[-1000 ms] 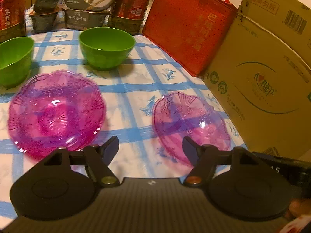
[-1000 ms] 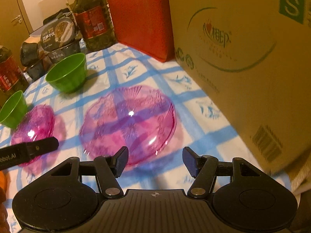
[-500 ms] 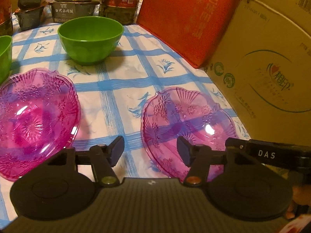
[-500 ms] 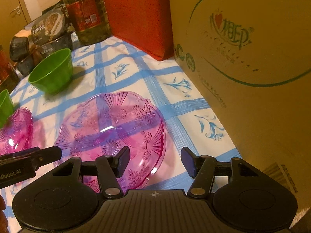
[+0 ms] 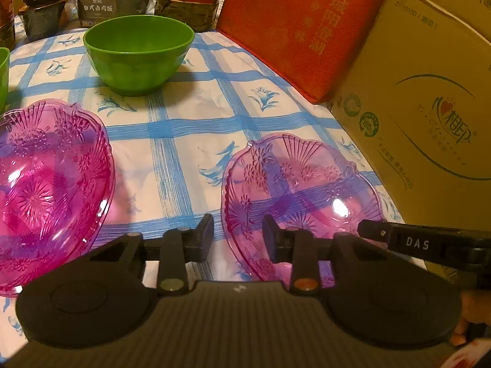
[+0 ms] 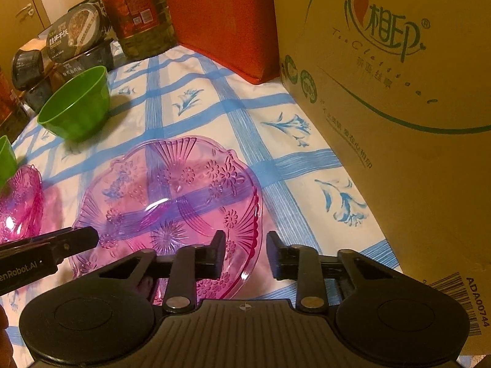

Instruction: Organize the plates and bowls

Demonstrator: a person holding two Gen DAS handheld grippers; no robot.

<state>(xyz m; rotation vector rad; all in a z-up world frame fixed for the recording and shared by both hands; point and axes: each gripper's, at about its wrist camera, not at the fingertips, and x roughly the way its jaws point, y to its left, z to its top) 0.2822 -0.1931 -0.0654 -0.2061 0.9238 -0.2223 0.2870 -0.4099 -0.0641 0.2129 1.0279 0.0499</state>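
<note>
A clear pink plate (image 5: pixel 302 184) lies on the blue-checked tablecloth; it also shows in the right wrist view (image 6: pixel 172 196). My left gripper (image 5: pixel 237 237) is open with its jaws astride the plate's near left rim. My right gripper (image 6: pixel 244 254) is open with its jaws astride the plate's near right rim. A second pink plate (image 5: pixel 46 190) lies to the left and shows in the right wrist view (image 6: pixel 18 202) too. A green bowl (image 5: pixel 138 52) stands behind them, also in the right wrist view (image 6: pixel 76 104). A second green bowl (image 5: pixel 3 70) sits at the far left edge.
A large cardboard box (image 6: pixel 399 107) stands close on the right, with a red bag (image 5: pixel 300 27) behind it. Oil bottles (image 6: pixel 138 9) and food boxes (image 5: pixel 110 3) line the back of the table.
Both grippers have moved forward and down to the right pink plate, and their jaws have narrowed around its near rim. The plates and bowls have not moved.
</note>
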